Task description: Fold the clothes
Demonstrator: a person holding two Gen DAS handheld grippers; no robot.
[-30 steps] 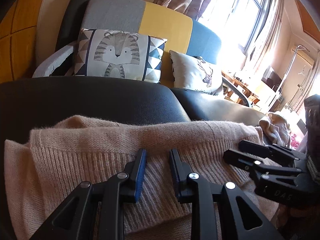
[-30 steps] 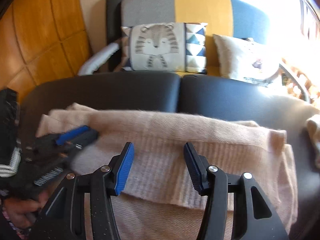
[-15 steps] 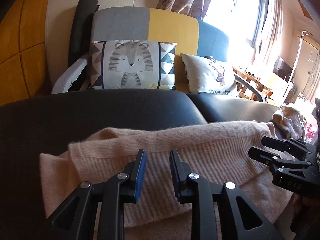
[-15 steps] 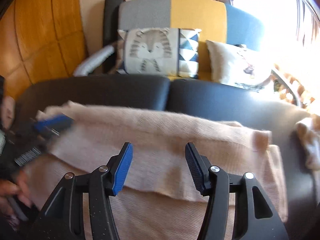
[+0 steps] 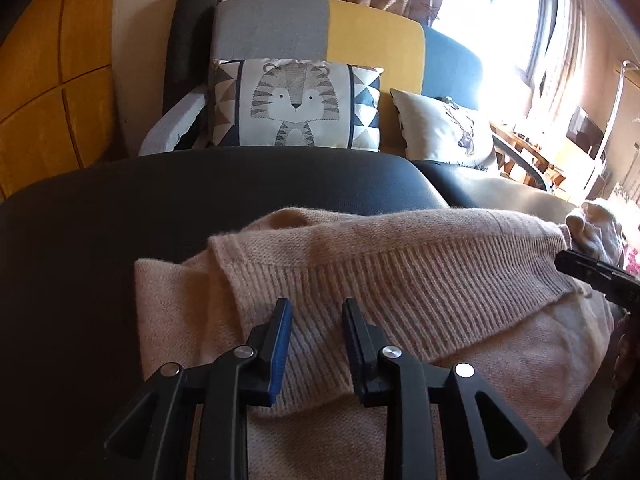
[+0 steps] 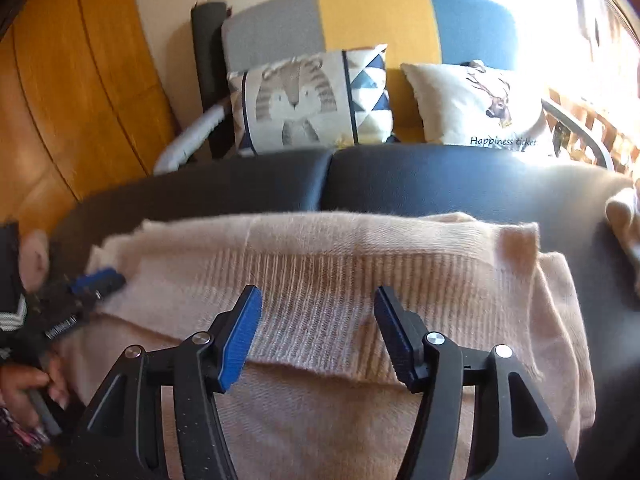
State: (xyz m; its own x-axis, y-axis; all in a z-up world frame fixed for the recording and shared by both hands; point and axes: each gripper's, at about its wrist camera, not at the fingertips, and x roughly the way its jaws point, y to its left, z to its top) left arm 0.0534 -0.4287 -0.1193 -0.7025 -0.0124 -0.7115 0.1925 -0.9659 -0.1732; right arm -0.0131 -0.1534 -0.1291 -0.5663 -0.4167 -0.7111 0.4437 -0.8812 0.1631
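The sweater (image 5: 400, 280) lay folded over on the black cushion (image 5: 160, 200), soft, light and floppy; its ribbed hem looked best to pinch. Both grippers, left (image 5: 316, 308) and right (image 6: 316, 300), hovered with jaws just opening, gripping nothing

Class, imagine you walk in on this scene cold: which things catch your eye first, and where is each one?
First comes the pink knitted sweater, spread folded across the black leather seat in the foreground, with its ribbed hem facing the open left gripper and the open right gripper poised over it. Behind, the tiger cushion leans against a sofa with a grey, yellow and blue back, beside a pale deer cushion near the bright window.
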